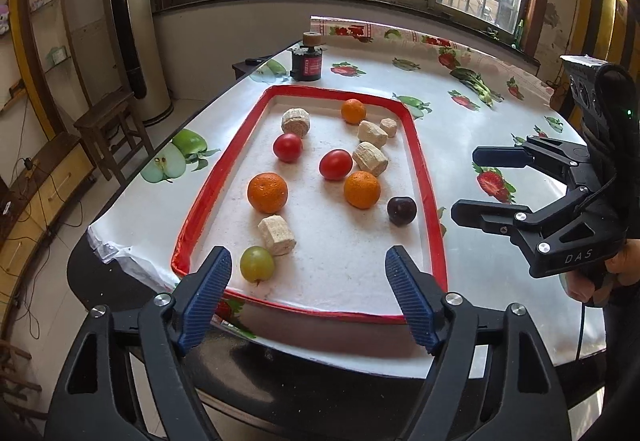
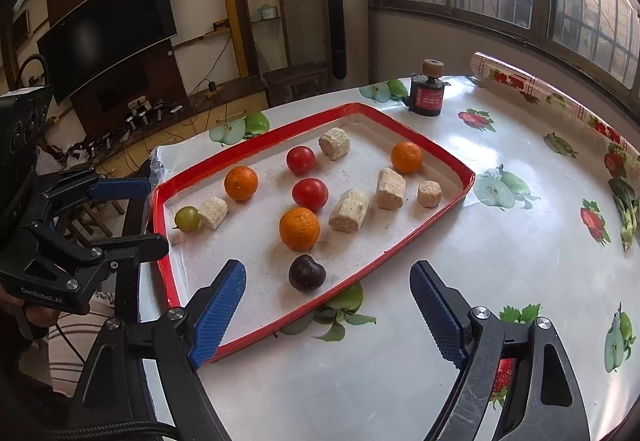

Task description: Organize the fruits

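Left wrist view: the left gripper [image 1: 308, 297] hangs at the near rim of the shallow white tray with a red taped border [image 1: 420, 157], its blue ribbed fingers spread wide with nothing between them. On the tray lie three round oranges [image 1: 267, 192], two red tomatoes [image 1: 335, 164], one dark purple plum [image 1: 401, 210], one pale green grape [image 1: 257, 264] and five tan compressed-fibre cylinder blocks [image 1: 277, 234], all mixed together. The grape sits nearest, just ahead of the left finger.

Right wrist view: the right gripper [image 2: 328, 305] is held over the tray's corner, fingers likewise apart and empty; the plum [image 2: 307, 273] lies closest to it.

Step in hand: both tools are poised at the tray and grasp nothing. Fruits and blocks stand intermingled, so sorting looks incomplete; no destination container is visible, which leaves the stage unsettled. Any grasp here calls for a gentle closure on round, soft, rolling fruit.

Hidden: the holder's body is cut off except one hand [image 1: 612, 273]. The label on the black cylindrical device with a cork-coloured top [image 1: 307, 59] is illegible.
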Tool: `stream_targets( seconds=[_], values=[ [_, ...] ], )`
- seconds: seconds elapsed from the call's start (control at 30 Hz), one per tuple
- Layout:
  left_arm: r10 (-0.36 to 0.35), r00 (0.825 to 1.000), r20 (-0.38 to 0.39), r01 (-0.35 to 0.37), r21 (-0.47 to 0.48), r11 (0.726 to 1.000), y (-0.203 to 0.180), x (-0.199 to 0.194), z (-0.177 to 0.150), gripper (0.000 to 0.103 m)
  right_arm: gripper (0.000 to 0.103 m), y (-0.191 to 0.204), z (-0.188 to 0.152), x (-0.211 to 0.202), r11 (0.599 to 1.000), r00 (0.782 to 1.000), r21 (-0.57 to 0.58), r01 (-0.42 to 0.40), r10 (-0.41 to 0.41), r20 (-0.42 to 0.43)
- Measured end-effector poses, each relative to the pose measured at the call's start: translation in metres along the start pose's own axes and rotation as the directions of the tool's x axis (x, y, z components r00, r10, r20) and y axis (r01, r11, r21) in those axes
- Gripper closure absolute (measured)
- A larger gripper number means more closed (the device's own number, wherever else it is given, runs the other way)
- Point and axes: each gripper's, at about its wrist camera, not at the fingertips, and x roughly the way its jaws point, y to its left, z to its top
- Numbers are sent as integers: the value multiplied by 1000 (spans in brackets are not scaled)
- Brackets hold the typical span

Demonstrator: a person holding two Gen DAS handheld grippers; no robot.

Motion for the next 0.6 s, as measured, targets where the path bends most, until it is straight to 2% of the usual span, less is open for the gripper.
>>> stream_targets(
  seconds=[0.2,0.33,0.47,0.6],
  values=[
    [35,999,40,-36,9,999,4,-17,-11,24,17,22,-18,-15,995,1000,-104,-11,10,-7],
    [66,995,74,-69,28,997,1,-29,-19,23,17,42,-30,-32,978,1000,-207,-11,17,23],
    [90,990,108,-95,39,995,-2,-40,-24,20,12,63,-36,-50,953,998,-302,-12,30,55],
    [78,990,115,-81,24,996,-1,-48,-28,20,6,76,-38,-62,935,996,-352,-43,68,59]
  ],
)
